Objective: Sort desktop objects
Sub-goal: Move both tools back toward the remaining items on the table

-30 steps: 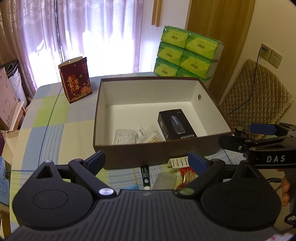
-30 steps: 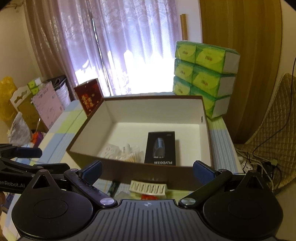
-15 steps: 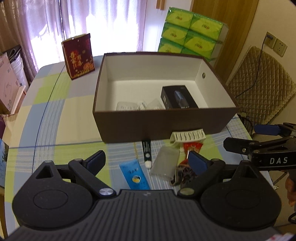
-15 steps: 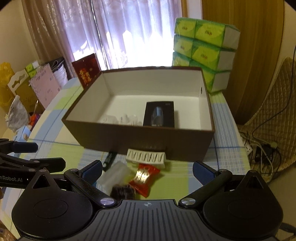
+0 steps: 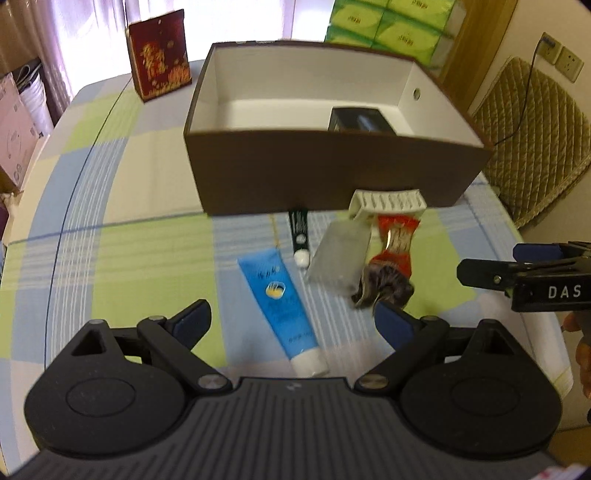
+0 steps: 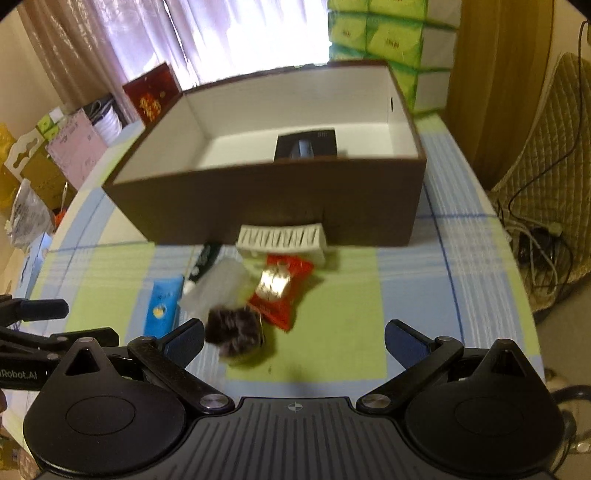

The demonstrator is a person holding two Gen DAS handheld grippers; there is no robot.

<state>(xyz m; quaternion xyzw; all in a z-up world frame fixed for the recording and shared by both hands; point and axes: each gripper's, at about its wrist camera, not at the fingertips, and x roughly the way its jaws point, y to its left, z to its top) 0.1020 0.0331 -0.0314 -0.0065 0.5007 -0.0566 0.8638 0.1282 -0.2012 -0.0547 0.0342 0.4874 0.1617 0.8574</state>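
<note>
A brown open box (image 5: 332, 173) (image 6: 280, 199) with a black carton (image 5: 360, 120) (image 6: 306, 144) inside stands on the checked tablecloth. In front of it lie a blue tube (image 5: 280, 306) (image 6: 160, 308), a small dark tube (image 5: 298, 232), a clear flat packet (image 5: 340, 254) (image 6: 218, 286), a white ribbed strip (image 5: 388, 201) (image 6: 282, 238), a red snack pack (image 5: 395, 236) (image 6: 280, 291) and a dark fuzzy item (image 5: 384, 288) (image 6: 234, 330). My left gripper (image 5: 291, 321) is open above the blue tube. My right gripper (image 6: 295, 338) is open just right of the fuzzy item.
A red gift bag (image 5: 159, 51) stands at the back left of the table. Green tissue packs (image 5: 388, 26) (image 6: 384, 37) are stacked behind the box. A quilted chair (image 5: 532, 140) is to the right, off the table edge.
Both grippers have pulled back and tilted down toward the loose items in front of the box; the box interior is now mostly hidden behind its front wall. Both stay open.
</note>
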